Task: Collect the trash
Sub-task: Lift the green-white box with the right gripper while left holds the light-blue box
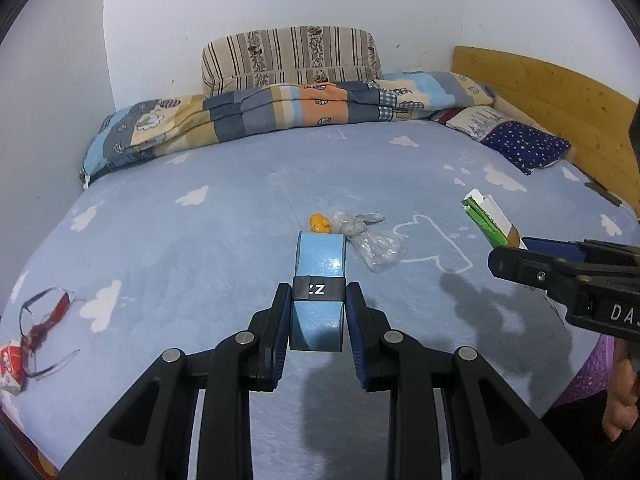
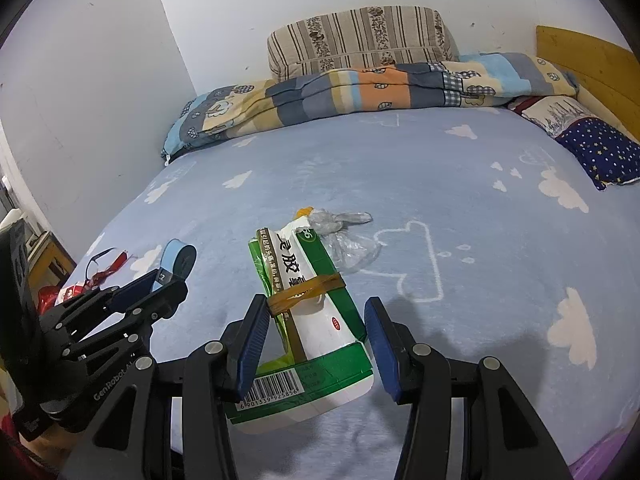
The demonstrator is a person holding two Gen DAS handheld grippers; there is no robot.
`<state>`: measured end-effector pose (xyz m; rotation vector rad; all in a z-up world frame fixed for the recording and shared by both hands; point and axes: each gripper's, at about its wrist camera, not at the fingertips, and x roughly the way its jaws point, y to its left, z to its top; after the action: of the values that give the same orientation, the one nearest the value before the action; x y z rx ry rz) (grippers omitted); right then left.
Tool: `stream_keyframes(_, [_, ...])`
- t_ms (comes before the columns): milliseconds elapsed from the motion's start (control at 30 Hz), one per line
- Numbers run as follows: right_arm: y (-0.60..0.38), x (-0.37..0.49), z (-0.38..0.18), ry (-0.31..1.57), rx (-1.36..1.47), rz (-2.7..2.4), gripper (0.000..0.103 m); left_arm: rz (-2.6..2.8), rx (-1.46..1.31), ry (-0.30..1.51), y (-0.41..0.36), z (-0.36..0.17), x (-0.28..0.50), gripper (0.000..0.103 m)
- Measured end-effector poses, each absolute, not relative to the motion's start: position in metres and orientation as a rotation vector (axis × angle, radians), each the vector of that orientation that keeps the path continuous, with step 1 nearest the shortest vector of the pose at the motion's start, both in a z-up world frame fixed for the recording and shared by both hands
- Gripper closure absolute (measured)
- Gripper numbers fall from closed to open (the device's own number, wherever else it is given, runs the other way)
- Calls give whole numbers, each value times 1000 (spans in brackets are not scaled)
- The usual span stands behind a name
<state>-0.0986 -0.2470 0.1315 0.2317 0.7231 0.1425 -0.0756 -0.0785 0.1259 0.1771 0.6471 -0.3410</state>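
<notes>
Above the bed (image 1: 200, 240), the right gripper (image 2: 316, 338) loosely straddled a green-and-white carton (image 2: 316, 320), which risked slipping, the left gripper (image 1: 316, 334) pinched a blue box (image 1: 320, 272), and 2 scraps, a plastic bag (image 1: 372, 240) and an orange bit (image 1: 319, 223), lay just ahead.

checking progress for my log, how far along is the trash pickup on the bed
Midway. In hand: the left tongs grip a light blue box; the green and white carton sits between the right tongs. Still on the bed: clear plastic bag, orange scrap, red and white wrapper. No bin is visible.
</notes>
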Motion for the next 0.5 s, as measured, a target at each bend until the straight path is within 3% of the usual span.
stream_keyframes(500, [-245,-99,131,719,226,141,51,-320,210,612,-82,129,-81,77])
